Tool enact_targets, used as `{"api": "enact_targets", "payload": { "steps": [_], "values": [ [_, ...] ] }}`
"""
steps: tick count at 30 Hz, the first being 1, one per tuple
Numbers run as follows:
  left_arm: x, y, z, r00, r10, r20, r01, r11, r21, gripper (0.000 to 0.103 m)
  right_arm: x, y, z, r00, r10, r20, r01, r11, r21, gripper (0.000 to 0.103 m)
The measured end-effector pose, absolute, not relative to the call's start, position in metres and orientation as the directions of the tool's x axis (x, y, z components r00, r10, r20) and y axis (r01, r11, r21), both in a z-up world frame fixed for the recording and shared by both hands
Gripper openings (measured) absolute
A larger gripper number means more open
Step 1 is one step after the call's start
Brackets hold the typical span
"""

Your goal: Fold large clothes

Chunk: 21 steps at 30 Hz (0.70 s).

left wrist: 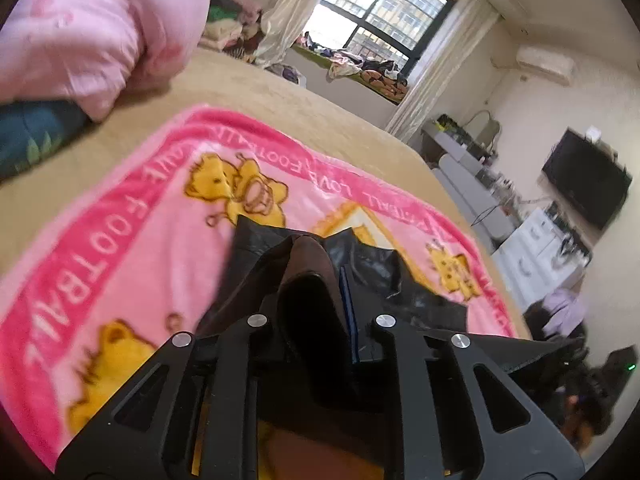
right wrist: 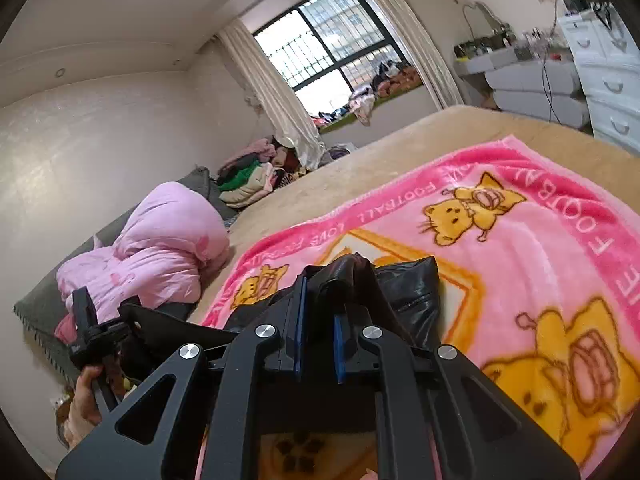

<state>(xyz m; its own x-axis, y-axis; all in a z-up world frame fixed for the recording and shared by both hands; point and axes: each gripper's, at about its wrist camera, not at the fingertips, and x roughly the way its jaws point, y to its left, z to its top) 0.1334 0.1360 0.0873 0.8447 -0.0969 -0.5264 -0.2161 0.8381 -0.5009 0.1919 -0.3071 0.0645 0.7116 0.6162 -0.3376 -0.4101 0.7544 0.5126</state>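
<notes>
Garment: black leather-look jacket (left wrist: 352, 276), brown lining showing at the held fold; lifted at its near end over the pink blanket (left wrist: 132, 216), rest draped onto blanket's middle.
Left gripper (left wrist: 320, 312): pressed onto a thick fold of jacket w/ brown lining; fabric bunched betw. the pads.
Right gripper (right wrist: 320, 320): closed onto another fold of same jacket; blue pads (right wrist: 300, 320) narrowly apart, cloth seen betw. them.
Handling (judged): prob. heavy for cloth, semi-stiff, glossy so slippery; creases expected to hold. Best taken at seams/hem/collar, thick folds, not a single smooth layer.
Edges: blanket's far edge and bed (right wrist: 460, 128) far edge well beyond jacket; pink quilt (right wrist: 160, 248) heaped at bed's left side.
Room: blanket mostly bare to the right and ahead; judged enough for laying flat.
</notes>
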Motion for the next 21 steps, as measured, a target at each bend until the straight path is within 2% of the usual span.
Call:
{"api": "enact_targets", "payload": {
  "steps": [10,14,19,21],
  "values": [
    [0.180,0.148,0.064,0.832,-0.078,-0.549,-0.257,0.823,-0.506,0.019,0.253,-0.285,0.042,0.725,0.555,-0.407,-0.357,0.809,0.467,0.010],
    [0.194,0.152,0.057,0.823,-0.046,-0.566,-0.278,0.836,-0.473,0.026,0.274,-0.281,0.022,0.724,0.538,-0.432,-0.334,0.821,0.462,0.010],
    [0.207,0.160,0.038,0.799,-0.018,-0.602,-0.320,0.834,-0.449,0.029,0.299,-0.276,-0.005,0.709,0.517,-0.480,-0.305,0.839,0.451,0.013],
    [0.213,0.162,0.030,0.789,-0.016,-0.614,-0.328,0.835,-0.443,0.035,0.308,-0.273,-0.014,0.698,0.512,-0.501,-0.300,0.844,0.444,0.014]
  ]
}}
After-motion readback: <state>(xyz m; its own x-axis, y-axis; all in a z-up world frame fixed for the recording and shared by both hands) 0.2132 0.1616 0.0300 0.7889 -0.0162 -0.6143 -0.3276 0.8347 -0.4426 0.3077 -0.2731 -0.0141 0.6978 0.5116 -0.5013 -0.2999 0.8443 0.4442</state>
